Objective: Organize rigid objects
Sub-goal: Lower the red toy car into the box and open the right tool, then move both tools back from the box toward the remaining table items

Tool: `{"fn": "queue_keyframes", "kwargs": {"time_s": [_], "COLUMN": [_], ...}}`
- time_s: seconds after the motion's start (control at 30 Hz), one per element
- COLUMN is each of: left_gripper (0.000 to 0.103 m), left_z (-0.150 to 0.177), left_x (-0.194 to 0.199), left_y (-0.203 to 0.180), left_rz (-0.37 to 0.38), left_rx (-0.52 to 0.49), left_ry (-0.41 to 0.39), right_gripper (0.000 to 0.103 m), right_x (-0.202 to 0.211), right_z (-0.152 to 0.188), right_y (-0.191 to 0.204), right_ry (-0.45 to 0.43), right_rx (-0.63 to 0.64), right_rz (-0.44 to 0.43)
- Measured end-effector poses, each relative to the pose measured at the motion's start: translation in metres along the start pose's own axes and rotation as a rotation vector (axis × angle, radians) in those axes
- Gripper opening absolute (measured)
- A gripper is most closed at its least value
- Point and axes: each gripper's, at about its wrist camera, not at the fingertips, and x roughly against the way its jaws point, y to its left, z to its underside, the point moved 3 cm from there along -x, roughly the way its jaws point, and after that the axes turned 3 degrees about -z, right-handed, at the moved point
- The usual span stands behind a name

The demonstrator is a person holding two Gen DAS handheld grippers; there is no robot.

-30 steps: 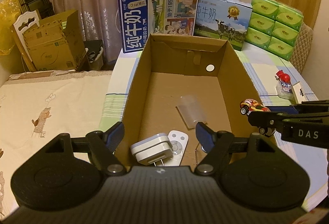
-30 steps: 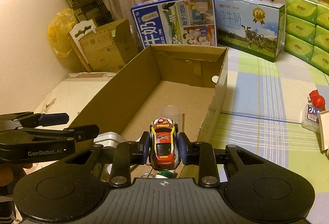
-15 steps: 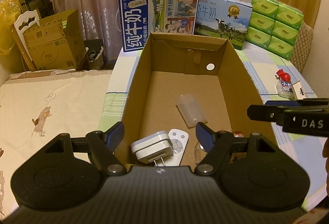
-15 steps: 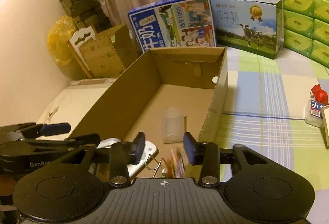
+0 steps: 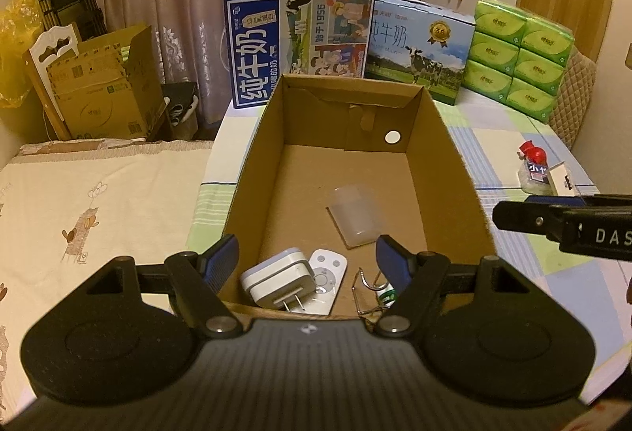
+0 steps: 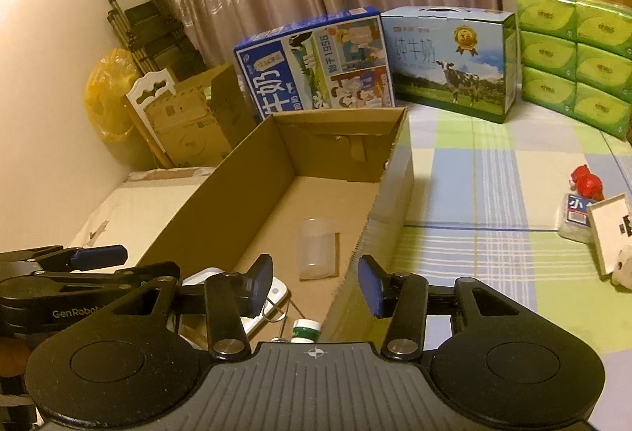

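Observation:
An open cardboard box stands on the checked tablecloth. Inside lie a clear plastic cup, a white plug adapter, a white remote, a wire clip and a green-capped item. The toy car is hidden from both views. My left gripper is open and empty over the box's near end. My right gripper is open and empty above the box's right wall; it shows at the right of the left wrist view.
Outside the box on the right lie a red-capped bottle and a white card. Milk cartons and green tissue packs line the back. A bed lies left.
My right gripper held the toy car over the box, then opened and let it drop inside. It has since drawn back to the right. The left gripper has not moved.

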Motion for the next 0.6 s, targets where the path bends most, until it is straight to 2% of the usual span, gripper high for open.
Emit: {"fn": "queue_keyframes", "kwargs": {"time_s": [0.6], "left_gripper": [0.073], "left_z": [-0.002], "left_x": [0.037], "left_y": [-0.051], "left_rz": [0.034], "left_rx": [-0.013], "left_ry": [-0.033], "right_gripper": [0.046], "right_x": [0.068], "right_z": [0.015], "right_y": [-0.037], "right_ry": [-0.046], "right_rx": [-0.011], "right_rz": [0.066]}}
